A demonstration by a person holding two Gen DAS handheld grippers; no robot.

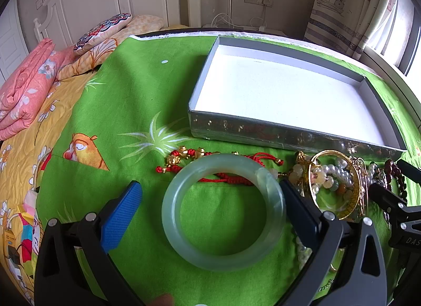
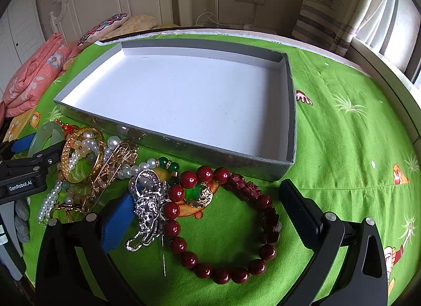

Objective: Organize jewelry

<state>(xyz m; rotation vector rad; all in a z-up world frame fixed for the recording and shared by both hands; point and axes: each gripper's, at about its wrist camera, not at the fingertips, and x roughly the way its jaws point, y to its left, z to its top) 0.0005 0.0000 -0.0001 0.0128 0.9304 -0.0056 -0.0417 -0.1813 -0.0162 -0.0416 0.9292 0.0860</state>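
The jade bangle [image 1: 223, 213] is straddled by the spread left tool [image 1: 210, 200] on the green cloth [image 1: 126, 111]. The red bead bracelet [image 2: 223, 224] is framed by the spread right tool [image 2: 208, 206], before the box [image 2: 168, 142].

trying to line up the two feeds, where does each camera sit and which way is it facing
Left wrist: on the left gripper, looking forward over its open fingers at the jade bangle; the right gripper shows at the right edge.
Right wrist: on the right gripper, over its open fingers at the red bead bracelet; the left gripper shows at the left edge.
Shared: box, gold bangle, green cloth.
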